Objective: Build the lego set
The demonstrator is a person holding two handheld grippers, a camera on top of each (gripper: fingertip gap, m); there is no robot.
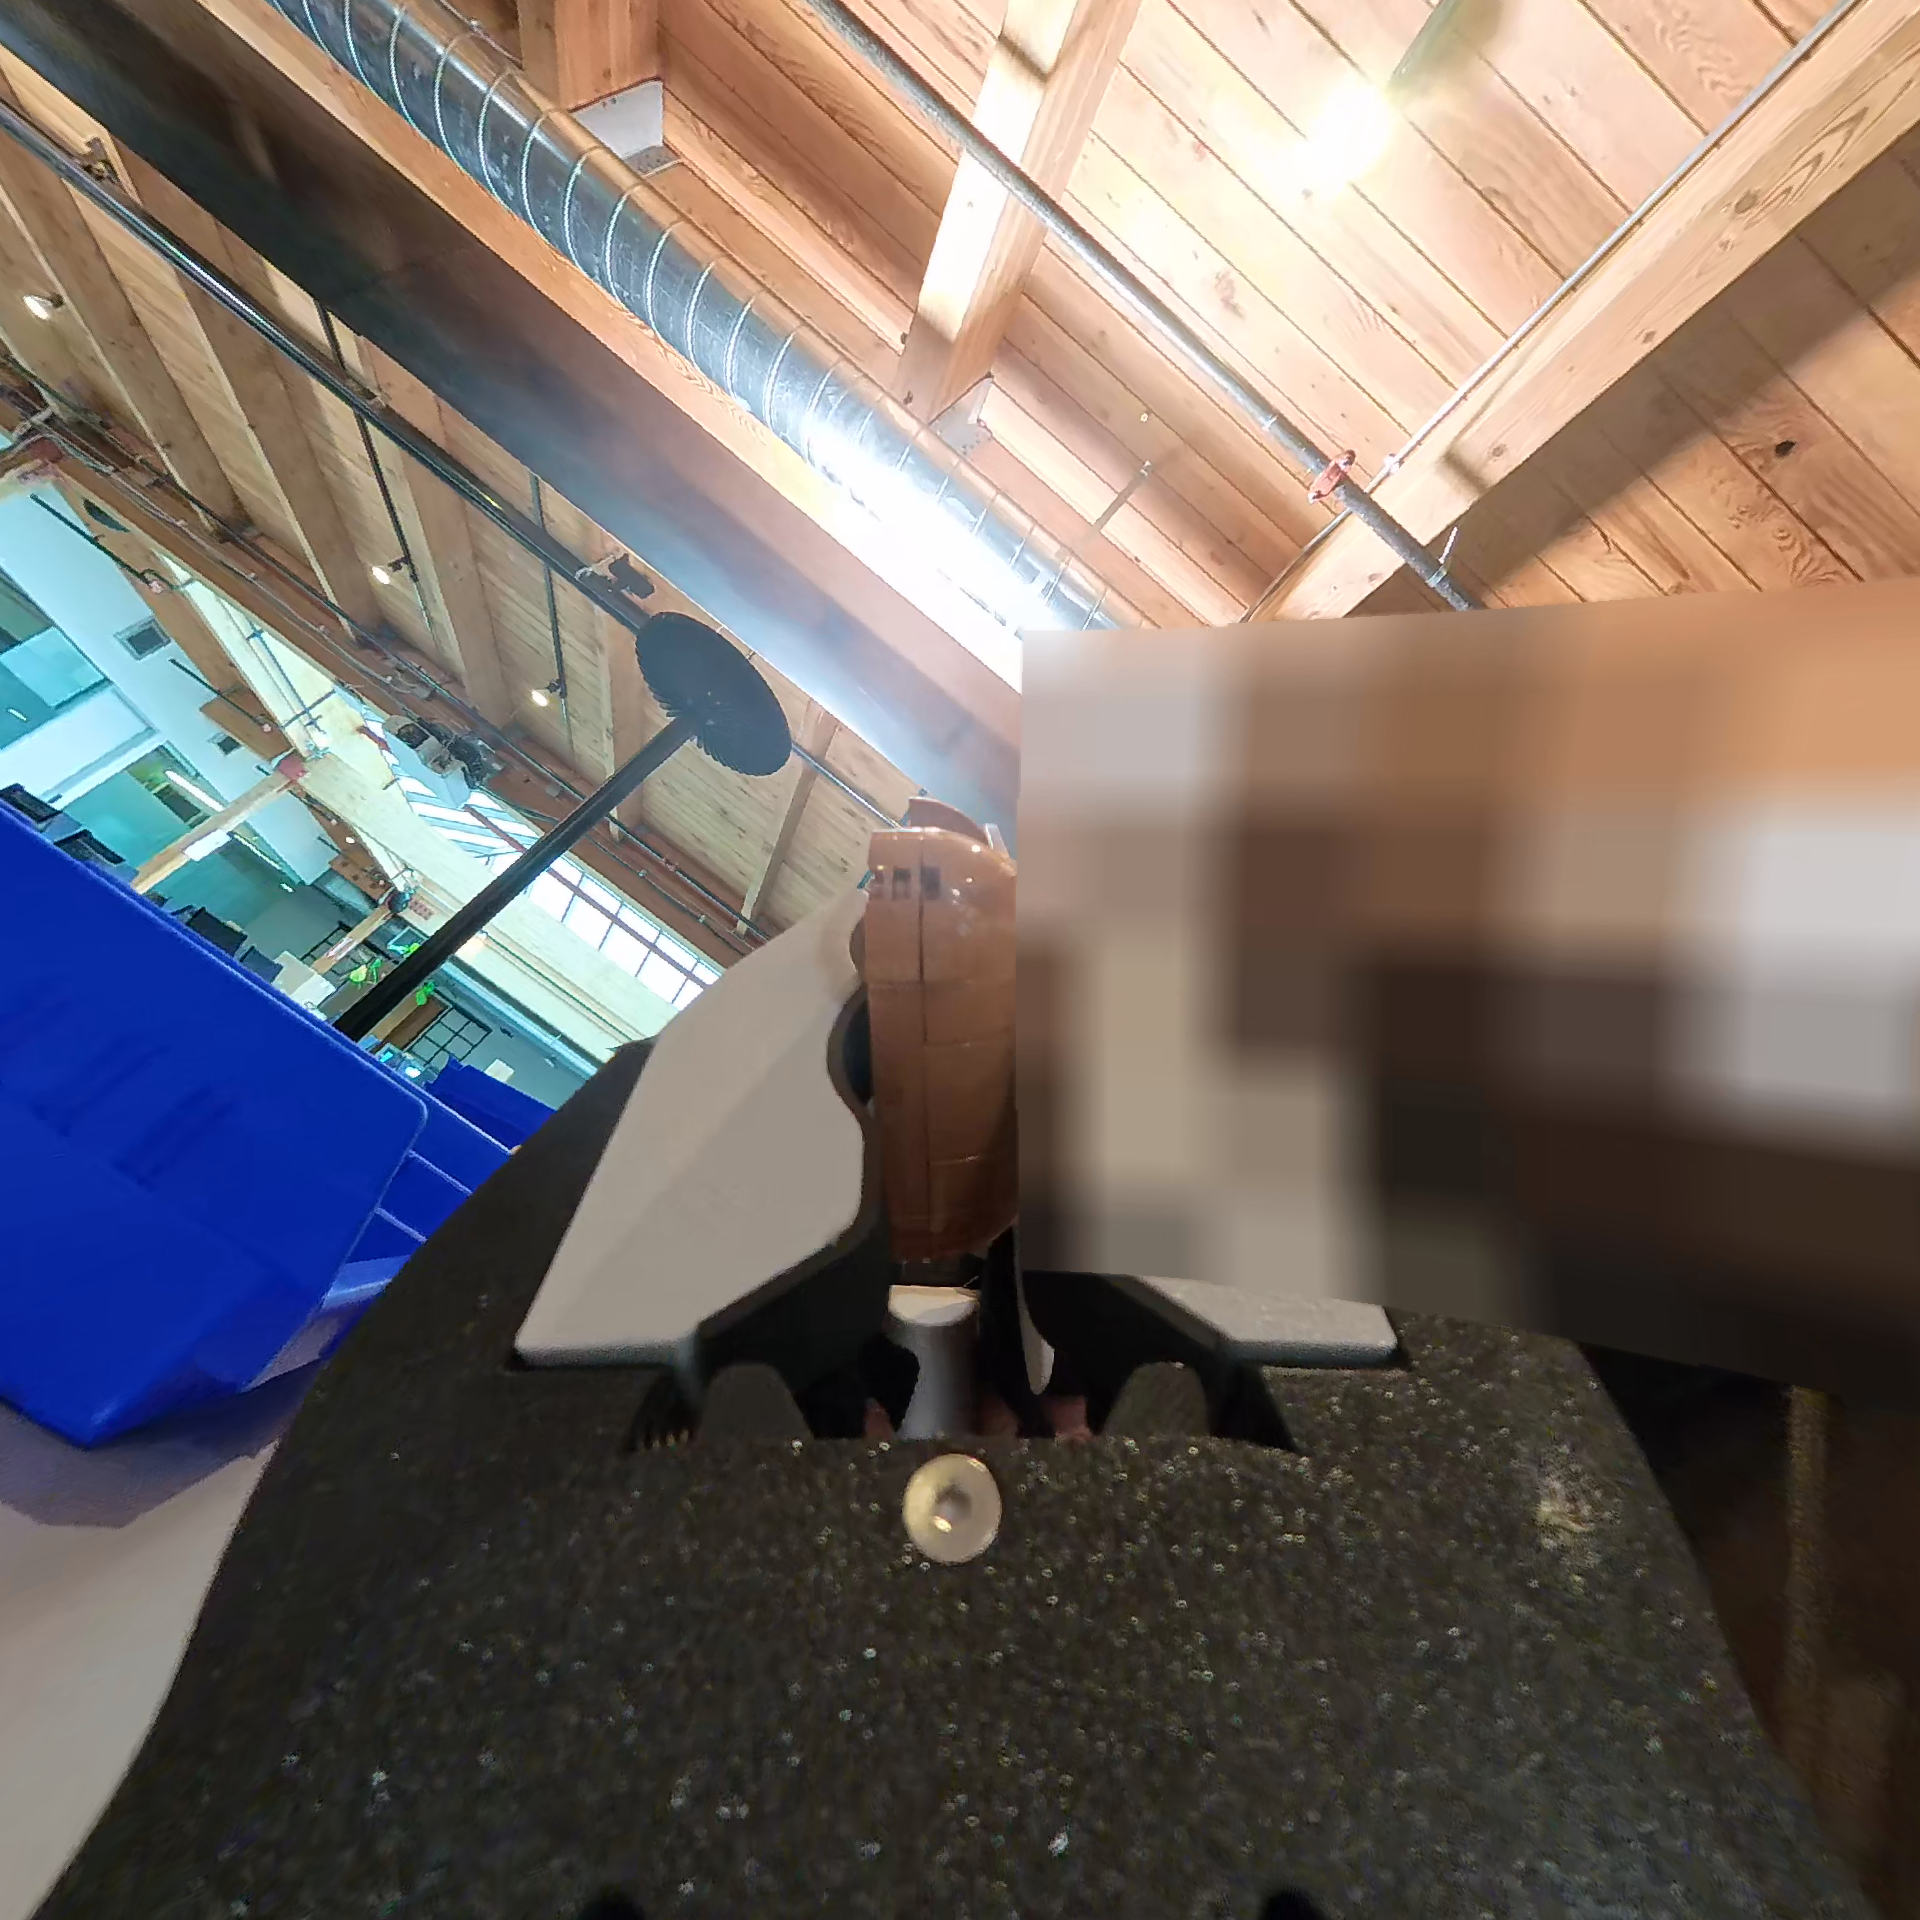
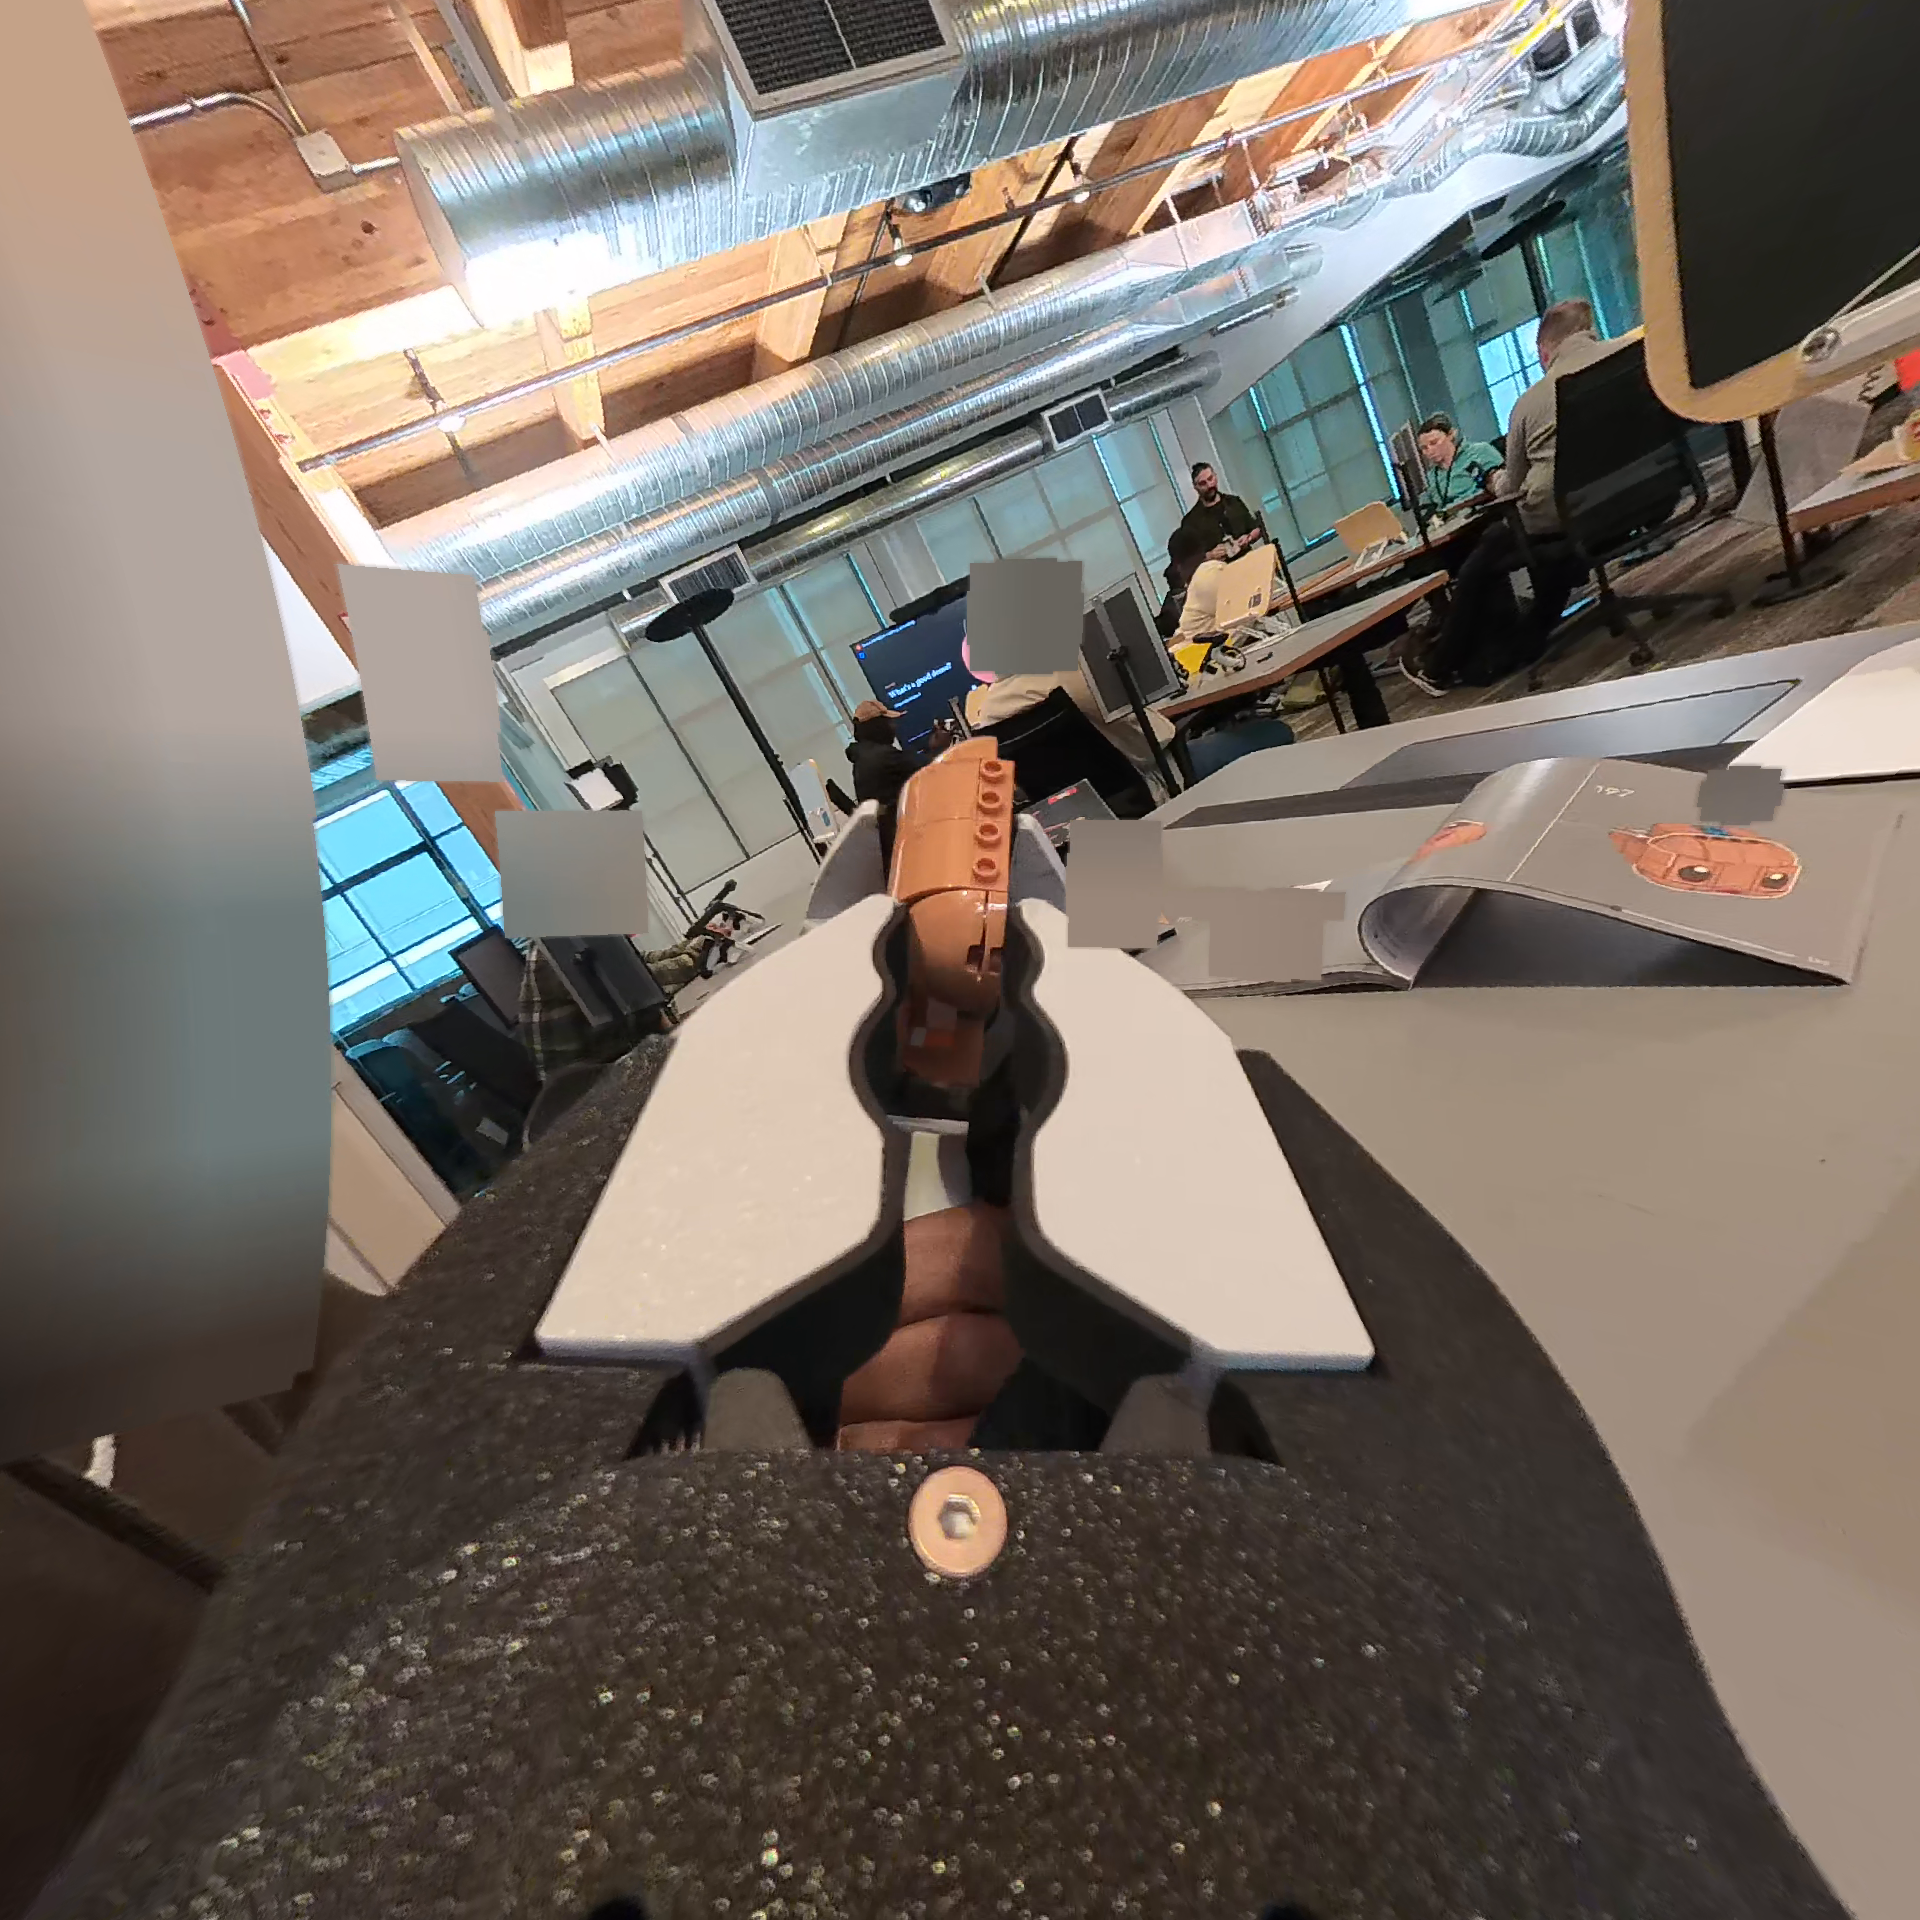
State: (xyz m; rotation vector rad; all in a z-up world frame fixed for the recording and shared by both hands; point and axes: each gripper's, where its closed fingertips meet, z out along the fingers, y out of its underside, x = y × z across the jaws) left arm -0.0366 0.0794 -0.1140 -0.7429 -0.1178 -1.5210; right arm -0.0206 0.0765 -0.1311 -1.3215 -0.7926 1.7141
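Note:
My left gripper (image 1: 935, 935) points up at the ceiling and is shut on a curved brown lego assembly (image 1: 945, 1091), held upright in the air. Its left finger (image 1: 727, 1122) shows; a mosaic patch hides the right one. My right gripper (image 2: 948, 831) is shut on an orange-brown lego piece (image 2: 951, 883) with a row of studs on its right side, which sticks out past the fingertips. It is held above the grey table (image 2: 1455, 1195). Neither gripper shows in the other's view.
A blue plastic bin (image 1: 156, 1143) stands close at the left. An open instruction booklet (image 2: 1621, 883) lies on the table at the right, with white paper (image 2: 1849, 727) behind it. A black floor lamp (image 1: 582, 810) rises behind the bin. People sit at desks far back. Left and right tips are no more than a few centimetres apart.

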